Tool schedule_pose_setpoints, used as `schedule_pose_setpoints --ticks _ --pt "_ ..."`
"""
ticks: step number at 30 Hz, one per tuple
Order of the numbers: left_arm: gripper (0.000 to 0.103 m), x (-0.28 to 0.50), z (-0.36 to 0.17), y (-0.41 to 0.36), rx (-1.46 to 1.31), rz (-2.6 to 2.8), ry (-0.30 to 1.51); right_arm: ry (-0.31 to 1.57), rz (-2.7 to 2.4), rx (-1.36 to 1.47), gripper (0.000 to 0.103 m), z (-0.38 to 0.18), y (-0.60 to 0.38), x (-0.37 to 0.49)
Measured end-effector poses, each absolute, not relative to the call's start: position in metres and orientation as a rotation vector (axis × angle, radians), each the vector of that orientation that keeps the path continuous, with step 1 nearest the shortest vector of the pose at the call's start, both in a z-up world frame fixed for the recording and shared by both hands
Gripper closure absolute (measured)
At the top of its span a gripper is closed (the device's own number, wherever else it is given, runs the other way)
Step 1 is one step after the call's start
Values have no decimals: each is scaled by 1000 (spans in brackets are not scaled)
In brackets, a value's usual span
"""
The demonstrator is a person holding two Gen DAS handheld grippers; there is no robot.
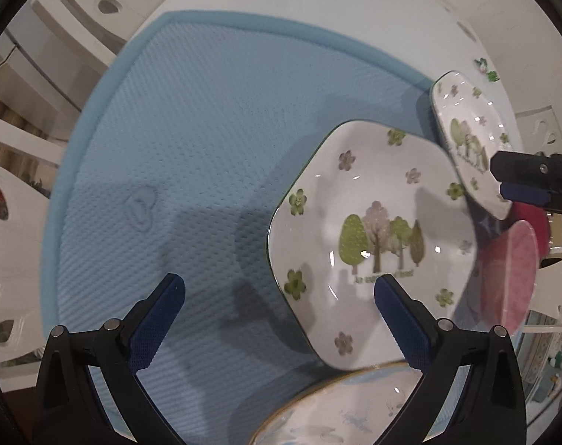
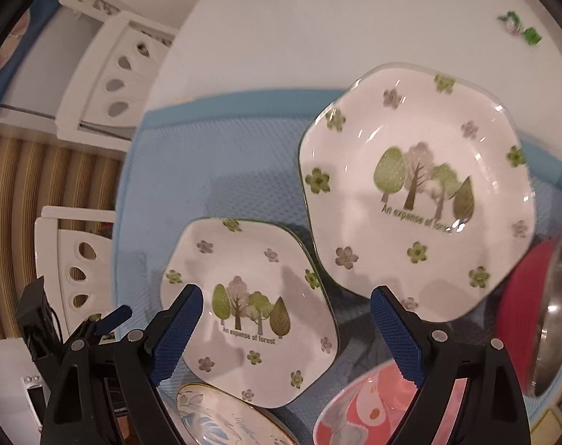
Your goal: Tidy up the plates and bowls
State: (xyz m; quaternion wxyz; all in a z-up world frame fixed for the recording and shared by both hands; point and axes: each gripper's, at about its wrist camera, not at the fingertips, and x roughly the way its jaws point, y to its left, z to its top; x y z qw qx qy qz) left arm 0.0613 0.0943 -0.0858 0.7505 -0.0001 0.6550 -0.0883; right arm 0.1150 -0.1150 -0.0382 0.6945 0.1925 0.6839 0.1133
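We count two forest plates: one flat on the blue mat, one tilted. Our left gripper and right gripper both gape wide, holding nothing.

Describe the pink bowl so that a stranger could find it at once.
Start at the light blue textured mat on the white table. At its near edge, right of the two white forest-print plates, sits the pink bowl; only it is pink with pale blobs inside.

White chairs with teardrop cutouts ring a white table over striped flooring.
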Motion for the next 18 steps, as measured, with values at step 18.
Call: schedule_pose_setpoints --ticks 18 --pt "34 63 -118 85 -11 -193 1476 1732 231 285 31 -86 -87 118"
